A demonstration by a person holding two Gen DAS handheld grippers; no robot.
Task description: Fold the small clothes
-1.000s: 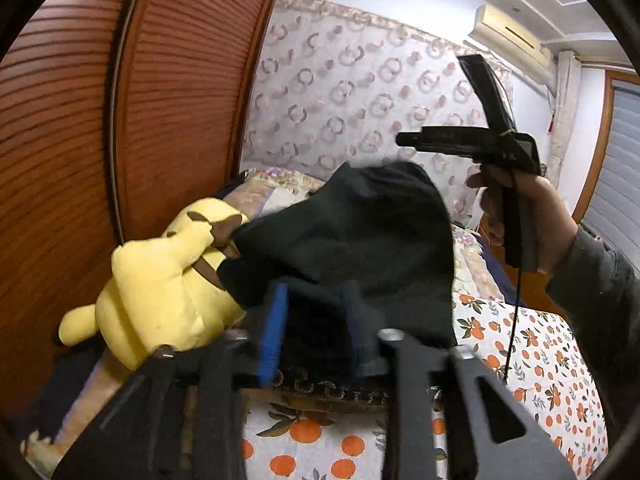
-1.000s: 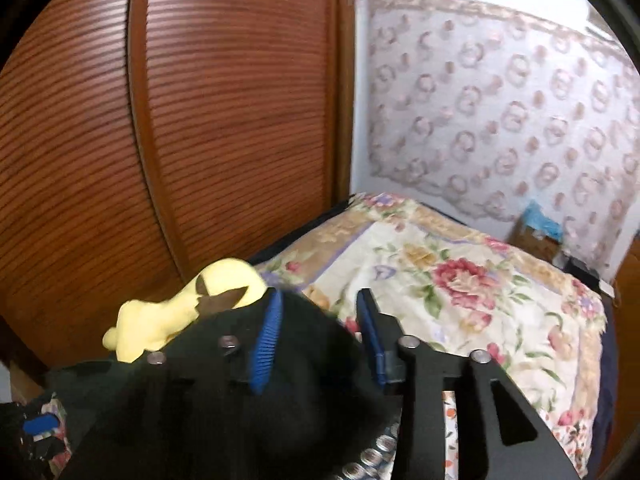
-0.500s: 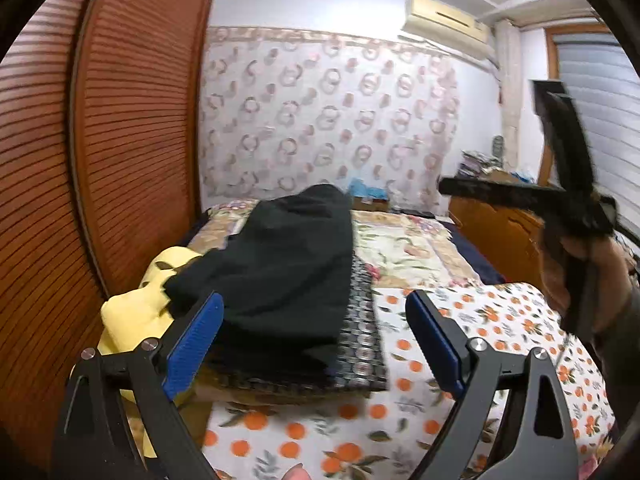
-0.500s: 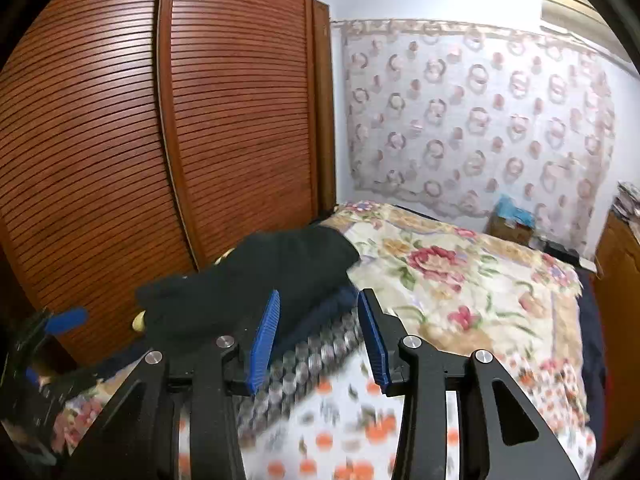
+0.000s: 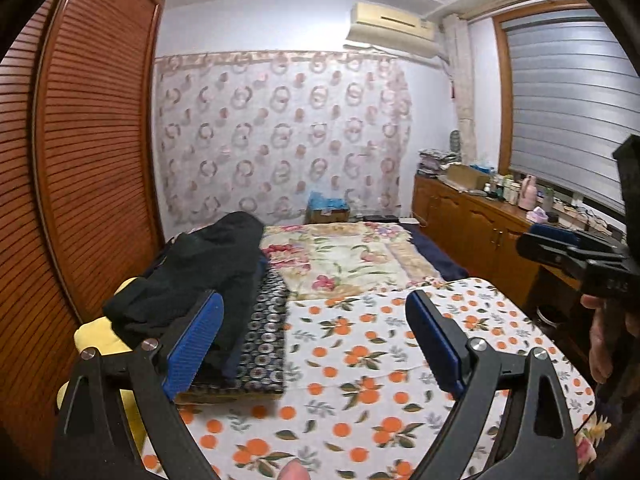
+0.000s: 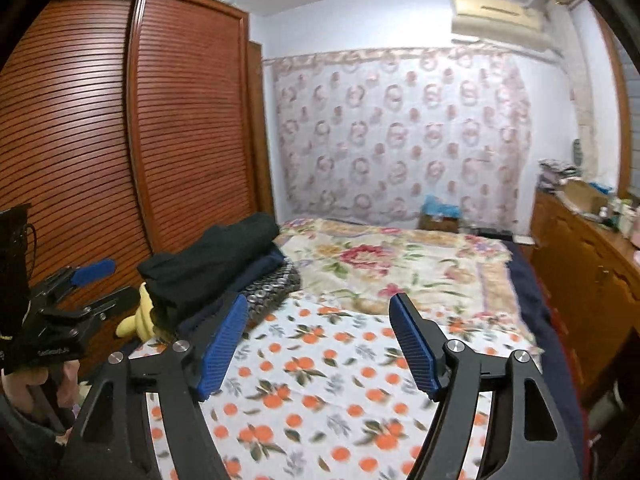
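Observation:
A folded black garment lies on top of a stack of folded clothes at the left side of the bed, over a navy piece and a dark patterned one. My left gripper stands open with nothing between its blue pads, back from the stack and a little to its right. My right gripper hangs over the orange-print sheet; its jaws are opening and nothing is between them. Each gripper shows at the edge of the other's view, held in a hand.
A yellow plush toy sits under the stack's left end, beside the slatted brown wardrobe. A floral blanket covers the far bed. A wooden sideboard with bottles runs along the right wall under the window blind.
Both grippers let go of the black garment, which now rests on the stack. Both pulled back and to the right from it, and both jaws have widened.

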